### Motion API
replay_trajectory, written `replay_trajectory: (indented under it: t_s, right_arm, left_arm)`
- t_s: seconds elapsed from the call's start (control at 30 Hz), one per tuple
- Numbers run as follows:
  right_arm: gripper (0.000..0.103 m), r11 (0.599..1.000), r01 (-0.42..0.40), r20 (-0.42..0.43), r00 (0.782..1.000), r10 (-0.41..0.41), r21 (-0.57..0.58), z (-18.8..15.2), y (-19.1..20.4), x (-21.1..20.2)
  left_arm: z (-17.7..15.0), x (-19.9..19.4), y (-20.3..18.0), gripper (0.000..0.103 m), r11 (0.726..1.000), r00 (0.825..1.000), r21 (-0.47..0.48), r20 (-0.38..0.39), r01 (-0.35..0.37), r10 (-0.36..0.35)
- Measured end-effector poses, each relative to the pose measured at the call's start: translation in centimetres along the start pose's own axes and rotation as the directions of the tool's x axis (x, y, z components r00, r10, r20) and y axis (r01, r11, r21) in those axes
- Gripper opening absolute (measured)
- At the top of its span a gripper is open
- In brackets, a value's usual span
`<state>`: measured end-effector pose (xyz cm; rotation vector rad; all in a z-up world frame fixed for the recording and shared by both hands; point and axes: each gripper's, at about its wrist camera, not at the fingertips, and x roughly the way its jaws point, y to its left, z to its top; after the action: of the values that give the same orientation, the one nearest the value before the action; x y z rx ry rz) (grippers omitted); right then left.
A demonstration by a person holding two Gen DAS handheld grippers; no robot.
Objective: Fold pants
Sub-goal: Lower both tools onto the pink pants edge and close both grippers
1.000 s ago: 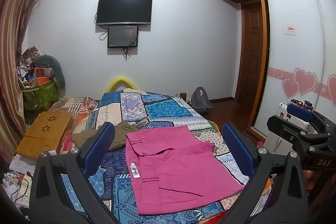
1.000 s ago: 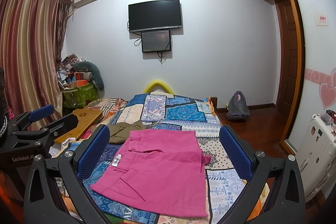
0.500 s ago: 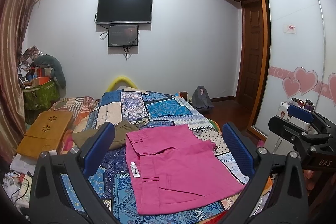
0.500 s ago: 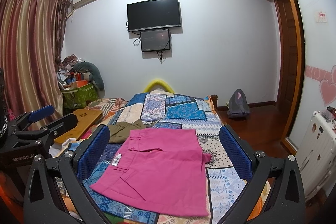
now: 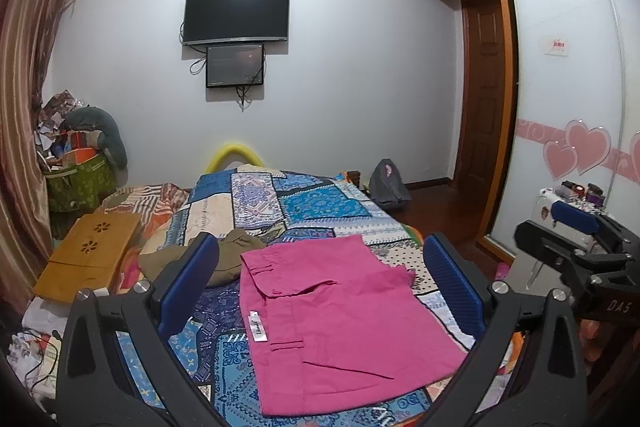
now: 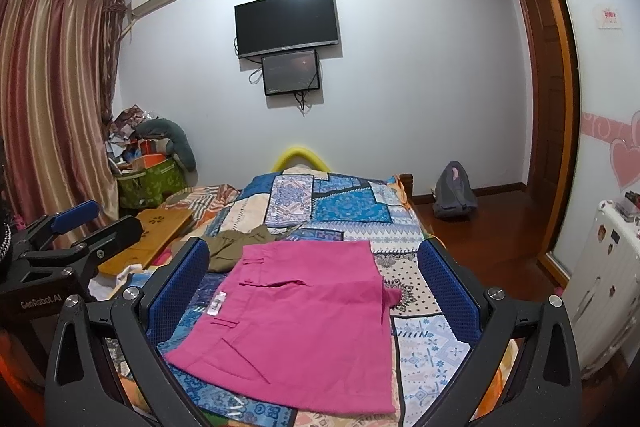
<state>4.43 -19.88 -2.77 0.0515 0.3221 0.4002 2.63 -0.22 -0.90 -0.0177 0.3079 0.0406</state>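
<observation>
The main risk, as I judge it, is a grab through one layer only: the pants (image 5: 344, 323) lie already folded flat on the bed (image 5: 320, 205), so a shallow pinch would peel the stack open. Both grippers, left (image 5: 320, 291) and right (image 6: 314, 287), hang spread and empty, pants just ahead at 12 o'clock.

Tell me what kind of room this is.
A home bedroom, most likely. A bed with a patchwork cover fills the middle, with pink pants lying on it; a television hangs on the far wall, and a sliding-door wardrobe with heart decals lines the right side.
</observation>
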Motion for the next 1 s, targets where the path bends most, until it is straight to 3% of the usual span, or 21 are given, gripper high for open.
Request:
replay_trajectory:
  t_s: [0.23, 0.47, 0.6, 0.8, 1.0]
  right_arm:
    - [0.103, 0.997, 0.075, -0.074, 0.994, -0.076, -0.019, -1.6, -2.8, 3.3]
    - [0.103, 0.984, 0.158, -0.173, 0.970, -0.170, -0.083, -3.6, -6.5, 8.3]
    - [0.103, 0.988, 0.138, -0.255, 0.955, -0.152, -0.072, -5.0, -8.2, 11.6]
    - [0.101, 0.996, 0.082, -0.390, 0.917, -0.086, -0.027, -7.1, -9.3, 16.9]
    - [0.099, 0.999, 0.046, -0.437, 0.899, -0.033, 0.021, -6.8, -11.0, 21.7]
  left_arm:
    - [-0.9, 4.8, 1.4, 0.103, 0.998, 0.996, 0.028, -0.055, -0.063, 0.064]
    - [-2.3, 11.7, 4.8, 0.103, 0.991, 0.979, 0.045, -0.152, -0.128, 0.133]
    - [-4.1, 16.5, 6.4, 0.103, 0.976, 0.951, 0.105, -0.230, -0.189, 0.209]
    - [-7.6, 23.4, 9.0, 0.103, 0.987, 0.905, 0.088, -0.396, -0.131, 0.156]
    - [-8.7, 28.2, 11.1, 0.103, 0.992, 0.880, 0.056, -0.456, -0.118, 0.130]
